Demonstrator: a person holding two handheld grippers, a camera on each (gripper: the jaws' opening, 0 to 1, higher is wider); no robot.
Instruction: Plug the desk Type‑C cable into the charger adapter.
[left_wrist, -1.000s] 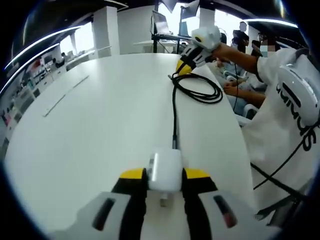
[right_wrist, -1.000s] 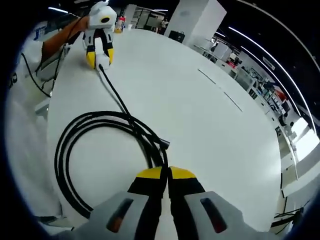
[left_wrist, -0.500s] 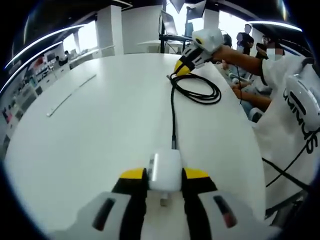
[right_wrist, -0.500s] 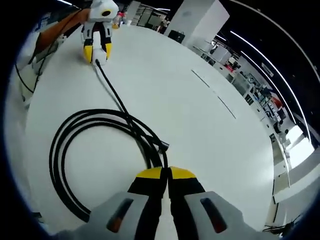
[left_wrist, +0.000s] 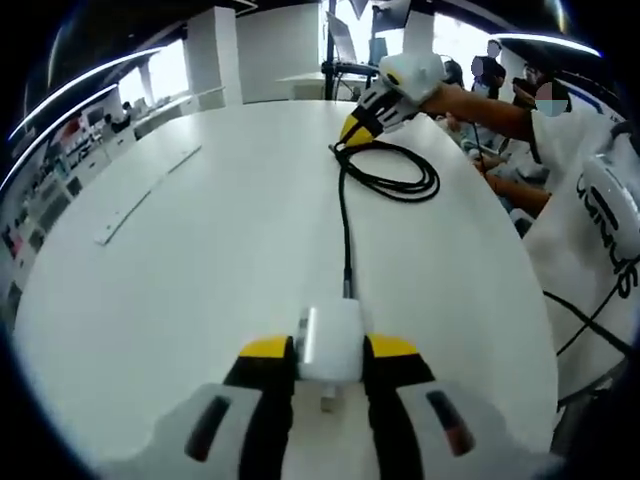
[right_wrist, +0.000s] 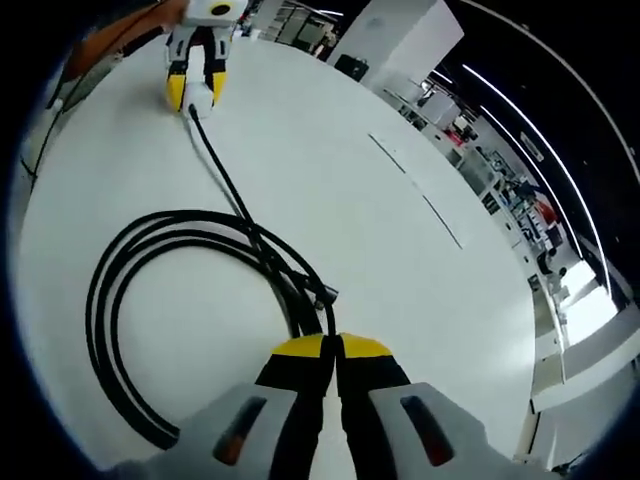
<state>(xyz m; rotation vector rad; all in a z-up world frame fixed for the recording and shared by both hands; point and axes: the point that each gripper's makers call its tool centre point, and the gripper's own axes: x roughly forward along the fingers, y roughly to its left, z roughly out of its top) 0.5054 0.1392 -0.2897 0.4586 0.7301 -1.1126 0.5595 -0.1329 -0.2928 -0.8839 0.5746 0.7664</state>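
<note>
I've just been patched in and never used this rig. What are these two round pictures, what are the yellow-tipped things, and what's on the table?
A person holds a two-jaw gripper in each hand, and each one carries a fisheye camera looking along its own jaws. In the left gripper view, the left gripper is shut on the white charger adapter. A black cable runs from the adapter across the white table to a loose coil. The right gripper shows at the far end of the table, by the coil. In the right gripper view, the right gripper's jaws are shut, and the cable's free plug end lies just ahead of them. The left gripper shows far off with the adapter.
</note>
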